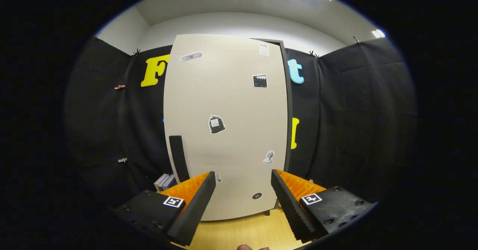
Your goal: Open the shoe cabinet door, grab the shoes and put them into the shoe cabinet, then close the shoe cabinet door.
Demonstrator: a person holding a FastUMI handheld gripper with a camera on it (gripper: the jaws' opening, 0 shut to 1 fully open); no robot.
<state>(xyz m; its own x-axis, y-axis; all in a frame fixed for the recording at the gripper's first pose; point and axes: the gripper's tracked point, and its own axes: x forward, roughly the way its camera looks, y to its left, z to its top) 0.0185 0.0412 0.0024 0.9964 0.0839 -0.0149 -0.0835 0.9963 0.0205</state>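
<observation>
Facing: the tall beige flat-panel shoe cabinet door (226, 130), which stands upright ahead of the gripper, its face dotted with small stickers (217, 124).
Door state: it looks shut or nearly so, with a dark cabinet edge (288, 104) showing along its right side and across the top right corner; whether a narrow gap is left there cannot be told.
Handle: a dark vertical bar handle (179, 158) sits low on the door's left edge, just beyond the left finger.
Floor: pale wood-grain boards (242, 231) run from the fingers up to the foot of the door.
Gripper: the gripper (243, 201) hovers in front of the lower door, fingers spread wide with nothing between them and touching nothing.
Shoes: their place cannot be told from this moment; a small stack of flat grey objects (164, 181) lies by the door's lower left corner, too small to name.
Stage: the scene fits two readings, a door yet to be opened with shoes waiting somewhere outside, or a door closed again with shoes already inside; the pictures do not settle which.
Next move: only if the door is yet to open, it would call for bringing the wide fingers left to straddle the bar handle and closing on it.
Small detail: a fingertip (244, 247) of the holding person peeks in below the fingers.
</observation>
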